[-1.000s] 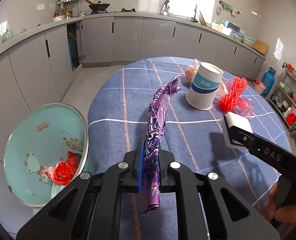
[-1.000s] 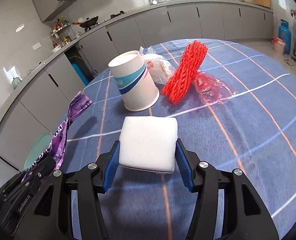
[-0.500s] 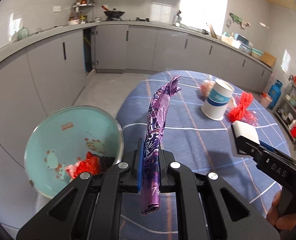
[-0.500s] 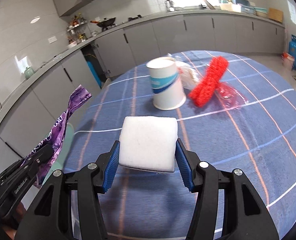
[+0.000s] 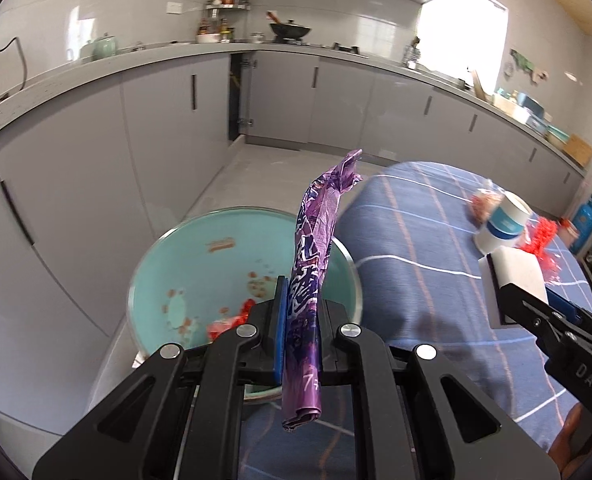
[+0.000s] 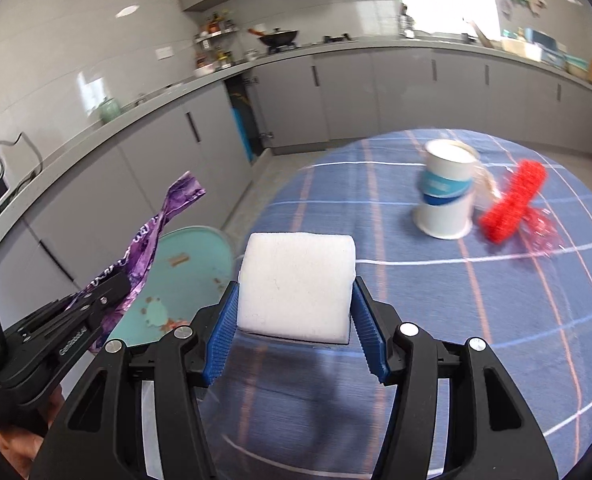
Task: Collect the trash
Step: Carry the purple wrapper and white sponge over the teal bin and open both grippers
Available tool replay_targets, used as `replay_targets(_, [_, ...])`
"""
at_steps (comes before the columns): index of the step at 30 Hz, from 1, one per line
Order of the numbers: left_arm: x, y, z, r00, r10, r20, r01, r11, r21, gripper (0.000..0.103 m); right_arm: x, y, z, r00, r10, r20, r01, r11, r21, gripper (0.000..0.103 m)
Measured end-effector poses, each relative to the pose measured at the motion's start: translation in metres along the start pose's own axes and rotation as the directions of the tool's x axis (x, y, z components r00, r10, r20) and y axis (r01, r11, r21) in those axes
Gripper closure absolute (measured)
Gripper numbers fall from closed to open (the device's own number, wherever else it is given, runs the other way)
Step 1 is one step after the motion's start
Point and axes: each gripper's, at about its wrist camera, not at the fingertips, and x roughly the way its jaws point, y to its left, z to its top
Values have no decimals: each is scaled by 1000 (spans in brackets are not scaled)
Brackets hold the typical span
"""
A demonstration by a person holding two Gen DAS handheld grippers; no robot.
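My left gripper (image 5: 301, 320) is shut on a long crumpled purple wrapper (image 5: 315, 248) that sticks up over the teal bin (image 5: 176, 264) beside the table. Red trash (image 5: 232, 320) lies inside that bin. My right gripper (image 6: 294, 312) is shut on a white foam block (image 6: 296, 284), held over the table's left edge. In the right wrist view the wrapper (image 6: 144, 248) and the bin (image 6: 192, 256) show at the left. In the left wrist view the foam block (image 5: 515, 280) shows at the right.
The round table with a blue checked cloth (image 6: 415, 280) bears a white and blue paper cup (image 6: 445, 196), a red foam net (image 6: 511, 200), a clear pink bag (image 6: 539, 224) and a clear bag behind the cup. Grey kitchen cabinets (image 5: 156, 120) run along the walls.
Both grippers swung left from over the table toward the teal bin, each keeping its hold. The bin now sits right beneath the wrapper; the cup and net have slid far right.
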Motion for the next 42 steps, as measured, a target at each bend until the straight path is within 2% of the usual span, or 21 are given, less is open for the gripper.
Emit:
replay_targets(7, [3, 30, 3, 999, 47, -5, -47, 998, -45, 93, 17, 42, 9, 998, 55, -9, -56, 996, -74, 48])
replay_targets(15, [12, 60, 1, 995, 92, -37, -95, 992, -87, 93, 49, 73, 15, 995, 89, -41, -93, 988, -125, 48])
replay_targets(32, [51, 79, -2, 985, 126, -120, -140, 984, -113, 93, 125, 101, 14, 978, 114, -176, -141, 979, -149, 46])
replay_targets(38, [62, 81, 0, 981, 137, -137, -154, 981, -116, 93, 143, 99, 14, 964, 149, -222, -183, 974, -137, 42])
replay_targets(42, [68, 76, 1, 980, 137, -145, -154, 982, -113, 92, 143, 93, 17, 960, 179, -216, -207, 972, -114, 28])
